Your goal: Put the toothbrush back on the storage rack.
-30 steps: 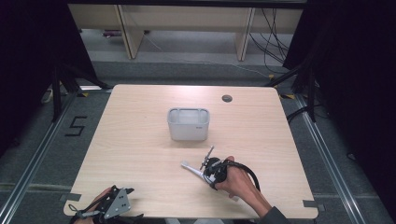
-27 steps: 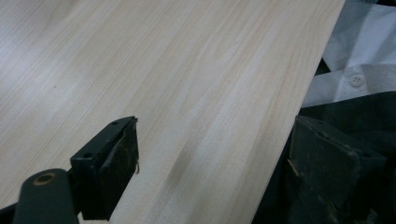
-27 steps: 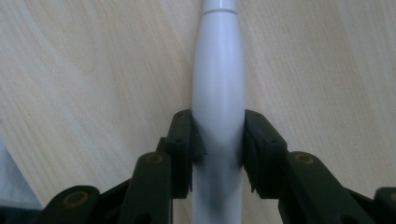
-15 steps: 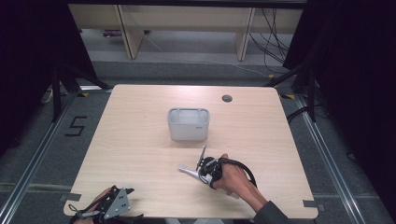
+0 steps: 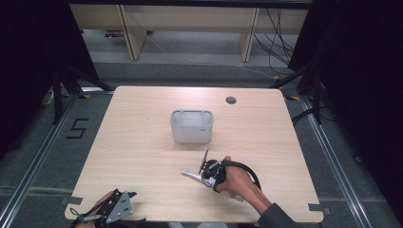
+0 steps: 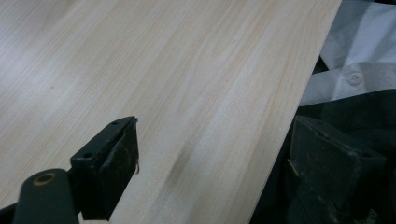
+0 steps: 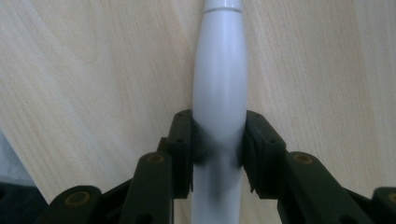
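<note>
White utensil handle [image 7: 219,93] clamped in right claw [image 7: 219,140] above table [image 5: 142,142].

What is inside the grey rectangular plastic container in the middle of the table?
Looking into the grey rectangular plastic container from the high view, its pale inner walls and floor show with nothing visible in it. The near wall covers the front of the floor, so a small flat item there cannot be excluded.

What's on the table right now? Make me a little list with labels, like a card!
table: light wooden table with a small round hole near the far edge
middle: grey bin, upright and open on top
right gripper: shut on a white handle of some tool, near the bin's front
left gripper: open, holding nothing, at the table's near left edge
</note>
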Demonstrator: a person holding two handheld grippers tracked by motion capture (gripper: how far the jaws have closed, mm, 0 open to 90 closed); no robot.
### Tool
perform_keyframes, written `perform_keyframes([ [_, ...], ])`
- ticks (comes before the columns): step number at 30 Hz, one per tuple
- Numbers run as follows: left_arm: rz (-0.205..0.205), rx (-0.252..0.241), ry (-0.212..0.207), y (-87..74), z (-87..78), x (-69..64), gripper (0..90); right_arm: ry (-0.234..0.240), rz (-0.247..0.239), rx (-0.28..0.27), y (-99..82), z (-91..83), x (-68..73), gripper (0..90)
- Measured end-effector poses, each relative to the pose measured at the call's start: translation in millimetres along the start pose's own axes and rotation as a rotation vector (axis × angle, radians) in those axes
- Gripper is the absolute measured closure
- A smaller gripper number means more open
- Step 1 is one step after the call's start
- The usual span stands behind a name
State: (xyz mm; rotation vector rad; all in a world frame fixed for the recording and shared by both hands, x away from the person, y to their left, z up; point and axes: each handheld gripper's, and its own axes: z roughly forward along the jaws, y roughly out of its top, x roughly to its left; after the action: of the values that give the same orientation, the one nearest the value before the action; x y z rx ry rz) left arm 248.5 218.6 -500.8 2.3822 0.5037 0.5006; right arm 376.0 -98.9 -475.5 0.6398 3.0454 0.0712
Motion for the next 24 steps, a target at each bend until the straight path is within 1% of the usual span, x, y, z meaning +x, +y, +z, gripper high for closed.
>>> perform_keyframes([
  [1, 0.009, 0.008, 0.005, 0.1, -0.7, 1.0, 15.4, -0.001, -0.002, -0.001, -0.5, -0.3, 0.0, 66.3],
  [2, 0.009, 0.008, 0.001, 0.1, -1.0, 1.3, 15.4, 0.002, -0.002, -0.015, -2.2, -0.6, -0.6, 66.3],
  [3, 0.007, 0.007, -0.014, 0.1, -1.2, 1.7, 15.4, 0.003, 0.006, -0.027, -4.0, -1.4, -1.1, 66.4],
  [5, 0.007, 0.007, -0.012, 0.1, -1.1, 1.7, 15.4, 0.004, 0.005, -0.032, -6.1, -2.3, -1.8, 66.4],
  [6, 0.009, 0.009, 0.000, 0.1, -0.7, 1.3, 15.4, -0.026, -0.018, -0.050, -10.3, -4.1, -4.8, 66.5],
  [8, 0.008, 0.007, 0.002, 0.2, -0.8, 1.0, 15.4, -0.016, 0.000, -0.074, -16.4, -6.2, -4.5, 66.5],
  [9, 0.007, 0.007, -0.008, 0.3, -0.9, 1.4, 15.4, -0.020, 0.017, -0.089, -19.5, -9.0, -2.9, 66.5],
  [10, 0.008, 0.008, 0.004, 0.1, -0.8, 1.1, 15.4, -0.013, 0.003, -0.111, -22.7, -9.6, -4.3, 66.5],
  [11, 0.008, 0.008, 0.004, 0.1, -0.8, 1.1, 15.4, -0.018, 0.025, -0.130, -25.7, -11.2, -3.3, 66.5],
  [12, 0.010, 0.014, -0.004, -0.1, -0.5, 2.0, 15.4, -0.018, 0.029, -0.146, -28.0, -13.1, -3.8, 66.5],
  [13, 0.010, 0.014, -0.004, -0.1, -0.5, 2.0, 15.4, -0.018, 0.029, -0.146, -28.0, -13.1, -3.8, 66.5],
  [14, 0.010, 0.014, -0.003, 0.0, -0.6, 1.9, 15.4, -0.003, 0.031, -0.158, -32.4, -16.4, -5.4, 66.5],
  [15, 0.006, 0.010, -0.010, 0.1, -0.7, 1.6, 15.4, -0.010, 0.038, -0.180, -35.5, -19.6, -7.0, 66.5],
  [16, 0.006, 0.009, -0.010, 0.1, -0.6, 1.7, 15.4, -0.006, 0.056, -0.205, -39.0, -21.5, -7.8, 66.5],
  [17, 0.008, 0.012, -0.004, 0.1, -0.4, 1.8, 15.4, -0.018, 0.051, -0.250, -44.7, -26.3, -10.8, 66.5],
  [18, 0.008, 0.015, -0.006, 0.0, -0.5, 1.9, 15.4, -0.018, 0.051, -0.250, -44.7, -26.3, -10.8, 66.5],
  [19, 0.005, 0.016, -0.008, -0.2, -0.3, 1.7, 15.4, -0.021, 0.045, -0.276, -49.3, -31.0, -11.2, 66.5],
  [20, 0.021, 0.026, -0.008, -0.1, -0.4, 2.3, 15.4, -0.025, 0.056, -0.291, -50.8, -33.2, -10.6, 66.5],
  [21, 0.021, 0.026, -0.008, -0.1, -0.4, 2.3, 15.4, -0.025, 0.056, -0.291, -50.8, -33.2, -10.6, 66.5],
  [22, 0.023, 0.028, -0.007, -0.1, -0.2, 2.3, 15.4, -0.023, 0.056, -0.313, -53.3, -36.4, -10.5, 66.5],
  [23, 0.012, 0.020, -0.017, -0.2, 0.1, 1.6, 15.4, -0.028, 0.056, -0.356, -56.3, -40.8, -10.8, 66.6],
  [24, 0.012, 0.020, -0.013, -0.1, 0.2, 1.6, 15.4, -0.025, 0.071, -0.360, -57.7, -42.5, -10.4, 66.5],
])
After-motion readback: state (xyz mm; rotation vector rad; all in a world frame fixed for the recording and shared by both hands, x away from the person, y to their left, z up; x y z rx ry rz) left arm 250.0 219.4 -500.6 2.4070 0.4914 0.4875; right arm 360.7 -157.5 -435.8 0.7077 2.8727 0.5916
